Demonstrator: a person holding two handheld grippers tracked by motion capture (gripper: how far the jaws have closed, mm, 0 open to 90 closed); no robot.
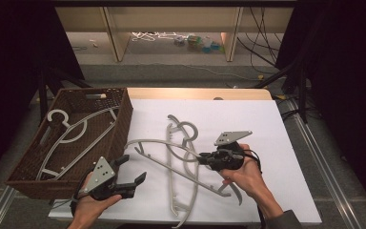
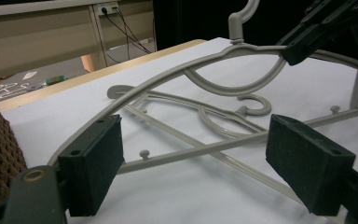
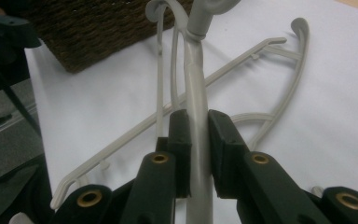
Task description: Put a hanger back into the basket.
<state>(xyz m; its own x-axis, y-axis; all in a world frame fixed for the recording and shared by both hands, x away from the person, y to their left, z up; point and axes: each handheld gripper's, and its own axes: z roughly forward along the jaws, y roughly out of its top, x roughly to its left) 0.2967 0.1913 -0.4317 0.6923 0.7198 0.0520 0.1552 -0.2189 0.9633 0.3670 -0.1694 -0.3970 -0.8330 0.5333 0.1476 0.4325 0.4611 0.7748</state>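
Two grey plastic hangers lie crossed on the white table top [image 1: 248,124]. My right gripper [image 1: 202,158] is shut on the upper hanger [image 1: 157,142] beside its hook, and its jaws [image 3: 196,122] clamp the hanger's arm [image 3: 196,93]. That end of the hanger [image 2: 168,77] is raised off the table. The second hanger [image 1: 189,200] lies flat beneath it [image 2: 214,122]. My left gripper [image 1: 133,168] stands open near the basket's front right corner, with nothing between its fingers [image 2: 196,144]. A third grey hanger [image 1: 71,133] lies inside the brown wicker basket [image 1: 125,114].
The basket takes up the table's left end and hangs over its edge. A wooden strip [image 1: 195,93] borders the far side. Beyond it are wooden shelf legs [image 1: 116,38], floor cables [image 1: 262,52] and black stand legs [image 1: 295,76].
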